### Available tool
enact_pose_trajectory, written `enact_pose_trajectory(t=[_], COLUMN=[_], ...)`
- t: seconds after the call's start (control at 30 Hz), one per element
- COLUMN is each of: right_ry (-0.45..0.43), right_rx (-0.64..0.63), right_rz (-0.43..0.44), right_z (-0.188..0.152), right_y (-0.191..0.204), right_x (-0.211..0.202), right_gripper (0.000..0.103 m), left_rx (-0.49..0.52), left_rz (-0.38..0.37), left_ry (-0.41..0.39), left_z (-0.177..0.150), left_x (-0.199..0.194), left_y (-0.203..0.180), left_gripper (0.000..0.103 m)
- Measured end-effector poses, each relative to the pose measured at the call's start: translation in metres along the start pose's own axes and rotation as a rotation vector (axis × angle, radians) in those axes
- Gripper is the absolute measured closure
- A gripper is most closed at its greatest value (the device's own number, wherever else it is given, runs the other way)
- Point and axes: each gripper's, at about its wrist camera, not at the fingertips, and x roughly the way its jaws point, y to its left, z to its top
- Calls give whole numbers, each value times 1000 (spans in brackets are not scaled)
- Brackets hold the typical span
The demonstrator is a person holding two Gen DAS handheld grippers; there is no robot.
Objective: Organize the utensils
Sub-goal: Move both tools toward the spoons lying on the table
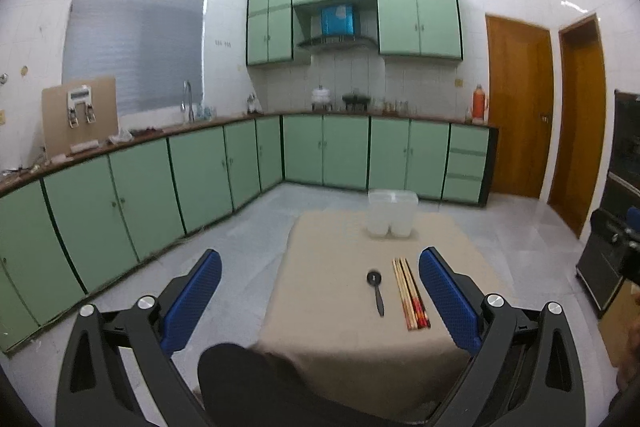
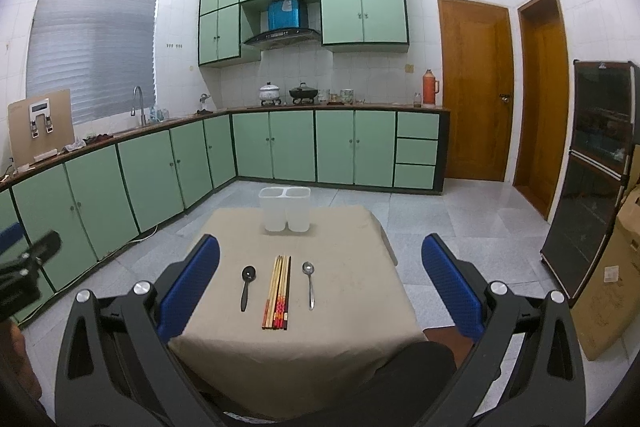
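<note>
Two spoons [image 2: 247, 286] flank chopsticks [image 2: 277, 293] before holder [image 2: 285, 209].

From my left gripper [image 1: 320, 291] I see its blue fingers [image 1: 192, 301] spread wide apart with nothing between them, held above the near edge of the table [image 1: 340, 339], which wears a beige cloth. Ahead and toward my right finger lies a black spoon [image 1: 376, 289], bowl pointing away from me, and just beside it, closer still to that finger, a bundle of chopsticks [image 1: 412, 297] lying lengthwise, their red-patterned ends nearest me. Farther ahead, at the far edge of the table, stands a translucent two-compartment holder [image 1: 392, 213], upright. Below the tool a dark-clothed knee [image 1: 248, 379] pokes in. Green cabinets [image 1: 200, 167] run off to my left
</note>
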Motion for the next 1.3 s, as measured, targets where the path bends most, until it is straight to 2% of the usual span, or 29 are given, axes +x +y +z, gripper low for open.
enact_pose_trajectory(t=[0.2, 0.33, 0.37, 0.4, 0.43, 0.5, 0.6, 0.83, 1.1, 1.3], right_ry=[88, 193, 234, 271, 319, 389, 464, 570, 647, 673], right_rx=[-20, -19, -23, -22, -15, 2, -3, -27, -29, -30], right_rz=[3, 32, 43, 55, 73, 106, 121, 156, 179, 176], right_z=[-14, -31, -39, -46, -53, -64, -85, -126, -160, -169], right_y=[-3, -7, -7, -8, -10, -10, -6, 7, 10, 6], right_x=[56, 111, 132, 148, 166, 193, 233, 313, 366, 380], right_gripper=[5, 6, 13, 28, 35, 48, 56, 59, 68, 68], left_rx=[14, 56, 59, 59, 55, 36, 20, 45, 48, 88], left_rz=[-29, -89, -108, -130, -143, -186, -219, -234, -210, -167], left_ry=[105, 190, 210, 235, 255, 317, 394, 547, 624, 577], left_z=[-10, -28, -34, -40, -45, -57, -73, -118, -146, -145], left_x=[51, 106, 121, 137, 149, 179, 220, 302, 340, 338], left_y=[-10, -29, -33, -37, -38, -43, -52, -81, -95, -102], left_gripper=[6, 6, 6, 6, 7, 16, 27, 37, 45, 47])
